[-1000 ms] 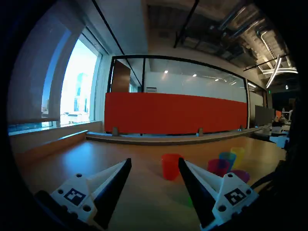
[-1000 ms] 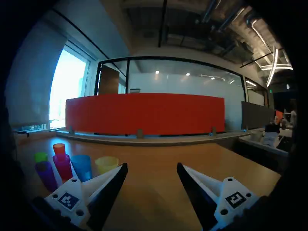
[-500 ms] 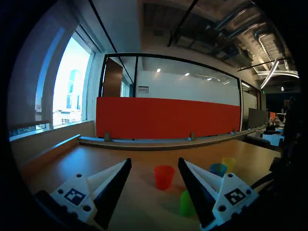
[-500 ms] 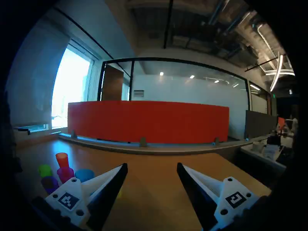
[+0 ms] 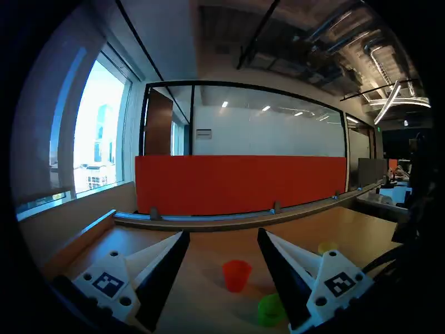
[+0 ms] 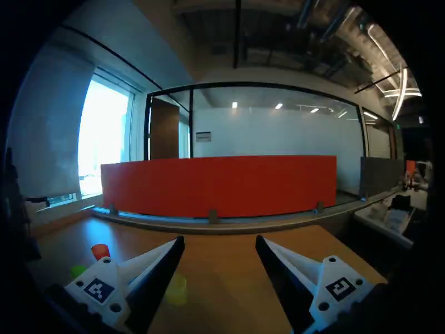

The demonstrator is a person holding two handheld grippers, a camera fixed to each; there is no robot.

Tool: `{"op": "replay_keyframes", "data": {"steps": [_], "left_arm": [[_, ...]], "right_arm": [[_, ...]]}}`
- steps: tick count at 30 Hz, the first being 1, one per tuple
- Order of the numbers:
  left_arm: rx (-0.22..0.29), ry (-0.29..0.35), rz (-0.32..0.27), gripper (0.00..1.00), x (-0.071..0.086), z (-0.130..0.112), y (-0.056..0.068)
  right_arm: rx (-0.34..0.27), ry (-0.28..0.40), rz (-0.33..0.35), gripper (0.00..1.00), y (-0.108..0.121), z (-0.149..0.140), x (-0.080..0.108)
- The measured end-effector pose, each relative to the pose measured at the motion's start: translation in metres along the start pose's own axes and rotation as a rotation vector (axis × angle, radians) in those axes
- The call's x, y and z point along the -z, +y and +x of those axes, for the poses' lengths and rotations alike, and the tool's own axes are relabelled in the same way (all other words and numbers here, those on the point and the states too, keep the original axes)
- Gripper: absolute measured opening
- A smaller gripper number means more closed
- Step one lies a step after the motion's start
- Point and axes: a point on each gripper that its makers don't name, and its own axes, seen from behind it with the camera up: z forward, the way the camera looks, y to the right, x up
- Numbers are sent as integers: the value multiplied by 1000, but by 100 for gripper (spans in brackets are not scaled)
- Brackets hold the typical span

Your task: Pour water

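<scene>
Left gripper (image 5: 222,232) spread wide, empty; red cup (image 5: 236,275) upright, dead ahead, lower. Right gripper (image 6: 218,239) spread, empty; cup off leftward. Left likely nearer.

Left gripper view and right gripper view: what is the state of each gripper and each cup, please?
Left gripper: open, holding nothing.
Right gripper: open, holding nothing.
Red plastic cup: upright on the wooden table, untouched.
Green plastic cup: upright, untouched.
Yellow plastic cup: standing on the table, partly hidden behind the left gripper.
</scene>
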Motion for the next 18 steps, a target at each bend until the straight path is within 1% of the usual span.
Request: {"op": "replay_keyframes", "data": {"steps": [5, 11, 14, 18], "left_arm": [[0, 0, -12, 90, -2, 16, 1], [22, -11, -23, 90, -5, 25, 0], [30, -12, -25, 90, -6, 26, -2], [25, -15, -37, 90, -6, 29, -4]], "right_arm": [[-4, -6, 12, 99, -2, 12, -1], [-3, -6, 23, 99, -4, 25, 0], [0, -8, 28, 99, -6, 25, -1], [9, -21, 60, 100, -12, 21, -1]]}}
